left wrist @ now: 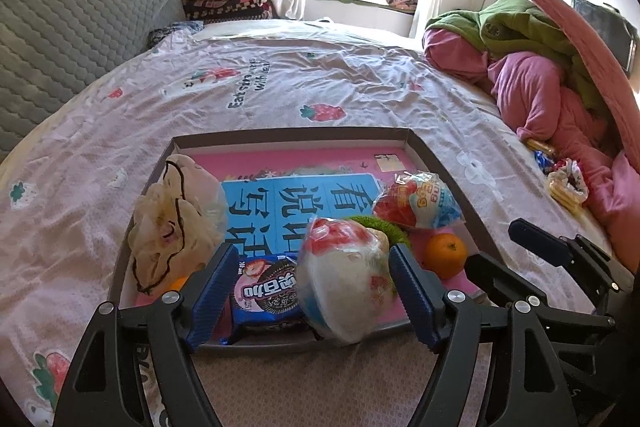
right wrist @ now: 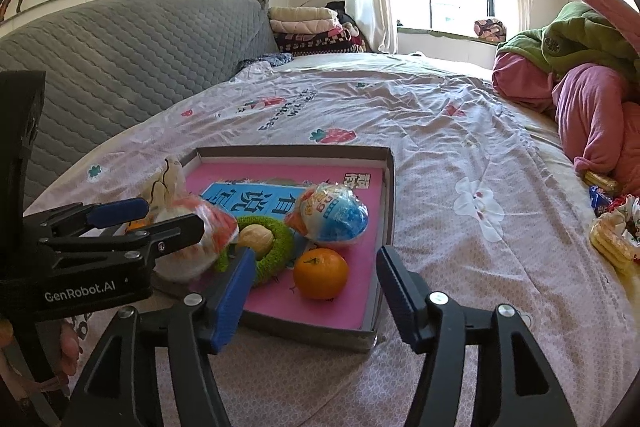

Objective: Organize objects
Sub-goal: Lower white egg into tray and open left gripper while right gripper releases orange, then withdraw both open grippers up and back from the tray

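- We have both grippers hovering at the near edge of the shallow box (left wrist: 436, 163), which sits on the bed (left wrist: 320, 83) and already carries most of the things.
- Our left gripper (left wrist: 312, 291) has its jaws released and spread wide. A wrapped snack bag (left wrist: 344, 279), white with red print, stands between them at the near rim of the box, and we see a gap at each pad, so nothing is gripped.
- Beside that bag, toward the left pad, the blue cookie pack (left wrist: 266, 293) lies flat in the box, its long axis running across from pad to pad.
- Our right gripper (right wrist: 316, 291) also stands released, jaws apart over the near right part of the box. The orange (right wrist: 320, 273) lies in the box just ahead and between the jaws, untouched.
- The green ring (right wrist: 264, 247) with a pale round thing in its hole lies just left of the orange, and a second wrapped bag (right wrist: 332, 217) lies beyond it.
- What we judge still unsorted is the small heap of snacks (right wrist: 612, 231) out on the bed, well to the right of the box, by the pink bedding (right wrist: 592, 123).
- That heap lies off to the right of both pairs of jaws, and our right gripper is clearly the nearer, so we judge the coming reach to be its job, swinging right and away from the box.
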Motion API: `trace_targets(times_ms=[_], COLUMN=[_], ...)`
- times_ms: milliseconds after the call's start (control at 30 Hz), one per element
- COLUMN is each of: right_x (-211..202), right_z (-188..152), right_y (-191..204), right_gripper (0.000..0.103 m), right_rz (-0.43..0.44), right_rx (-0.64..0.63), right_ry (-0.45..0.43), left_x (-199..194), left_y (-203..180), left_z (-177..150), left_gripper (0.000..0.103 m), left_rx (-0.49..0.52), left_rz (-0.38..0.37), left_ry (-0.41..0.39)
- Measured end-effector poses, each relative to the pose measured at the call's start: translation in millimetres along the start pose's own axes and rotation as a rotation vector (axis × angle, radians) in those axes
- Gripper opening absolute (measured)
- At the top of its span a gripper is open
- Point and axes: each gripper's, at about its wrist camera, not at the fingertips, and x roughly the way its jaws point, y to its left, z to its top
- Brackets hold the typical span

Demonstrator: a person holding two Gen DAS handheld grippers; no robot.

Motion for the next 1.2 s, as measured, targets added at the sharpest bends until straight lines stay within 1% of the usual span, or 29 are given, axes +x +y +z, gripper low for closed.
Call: trace_targets(times_ms=[133, 300, 500, 600, 700, 967, 1200], right_x=[-2.7, -3.9, -11.9, -17.6, -22.9, -42.2, -59.4], right_z=[0.7, 1.4, 2.8, 3.9, 4.3, 11.9, 18.8], right_y=[2.0, 2.8, 11.3, 15.9, 22.0, 34.7, 48.9], right_gripper=[0.067, 0.070, 0.071, 0.071, 0.071, 0.071, 0.071], right_rz=[-0.001, -0.002, -0.011, -0.020, -0.052, -0.074, -0.099], right_rx=[-0.003, -0.004, -0.030, -0.039, -0.052, -0.030, -0.012], right_ry=[-0.012, -0.017, -0.038, -0.052, -0.062, -0.083, -0.102], left_x=[-4.9, -15.8, -28.6, -35.1, -41.7, -64.1, -85.4], left_y=[1.9, 5.2, 11.4, 13.9, 18.3, 33.6, 41.7], left_z=[0.6, 2.3, 3.1, 2.8, 1.3, -3.2, -6.9], left_gripper=[0.079, 0.080, 0.080, 0.080, 0.080, 0.080, 0.080], left_rx=[-0.008, -0.020, -0.031, -0.032, -0.033, -0.043, -0.025], left_rz=[0.002, 0.029, 0.050, 0.059, 0.072, 0.092, 0.101], left_ry=[-0.012, -0.044, -0.072, -0.079, -0.080, -0.089, -0.097])
